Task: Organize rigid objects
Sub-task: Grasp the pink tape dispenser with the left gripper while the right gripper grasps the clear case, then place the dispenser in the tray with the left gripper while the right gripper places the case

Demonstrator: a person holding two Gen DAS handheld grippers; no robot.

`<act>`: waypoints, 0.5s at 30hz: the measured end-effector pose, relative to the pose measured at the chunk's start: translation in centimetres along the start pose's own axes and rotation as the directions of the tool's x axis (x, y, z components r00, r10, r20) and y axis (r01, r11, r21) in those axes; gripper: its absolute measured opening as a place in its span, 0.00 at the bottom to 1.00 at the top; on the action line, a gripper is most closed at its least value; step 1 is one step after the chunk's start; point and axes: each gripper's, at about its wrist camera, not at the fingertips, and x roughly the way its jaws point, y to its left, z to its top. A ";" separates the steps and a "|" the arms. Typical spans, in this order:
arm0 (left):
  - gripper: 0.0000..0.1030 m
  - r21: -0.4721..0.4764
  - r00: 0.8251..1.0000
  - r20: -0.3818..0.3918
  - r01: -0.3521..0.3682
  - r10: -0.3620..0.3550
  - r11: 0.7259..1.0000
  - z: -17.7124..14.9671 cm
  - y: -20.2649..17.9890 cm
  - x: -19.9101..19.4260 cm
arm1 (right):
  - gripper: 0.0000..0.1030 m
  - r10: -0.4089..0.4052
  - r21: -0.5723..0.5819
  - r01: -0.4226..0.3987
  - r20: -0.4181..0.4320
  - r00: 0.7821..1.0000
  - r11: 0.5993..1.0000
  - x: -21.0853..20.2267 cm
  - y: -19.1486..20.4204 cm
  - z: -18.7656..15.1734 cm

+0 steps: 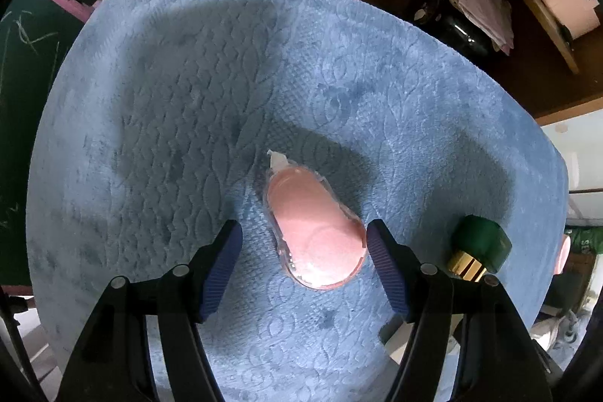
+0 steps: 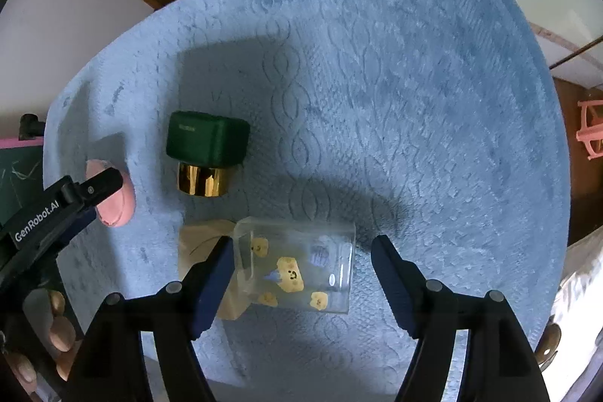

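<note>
Lying between the open left tool (image 1: 303, 236) pads: pink tape dispenser (image 1: 314, 228).

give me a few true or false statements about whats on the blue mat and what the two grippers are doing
1. The pink oval correction tape dispenser lies between the open fingers of the left hand-held gripper. True.
2. The right hand-held gripper is clamped shut on the dark green bottle with a gold cap. False: it is open, with the clear plastic box with yellow stickers between its fingers, and the bottle lies apart from it.
3. The green bottle stands upright. False: it lies on its side on the blue textured mat.
4. The clear box sits partly over a beige paper piece. True.
</note>
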 end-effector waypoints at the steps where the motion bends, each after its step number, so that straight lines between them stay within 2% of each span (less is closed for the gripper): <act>1: 0.70 0.002 1.000 0.003 -0.002 0.002 1.000 -0.1 0.0 0.0 | 0.72 0.000 0.001 0.000 -0.002 1.000 1.000 0.2 0.1 0.0; 10: 0.72 -0.053 1.000 -0.008 0.027 -0.028 0.998 -0.2 0.7 0.5 | 0.70 -0.031 -0.014 0.031 -0.012 0.999 0.999 1.6 0.9 -0.5; 15: 0.76 -0.041 1.000 -0.004 -0.010 0.010 0.999 -0.3 -0.2 0.8 | 0.70 -0.030 -0.013 0.030 -0.013 0.999 0.999 2.4 1.3 -2.1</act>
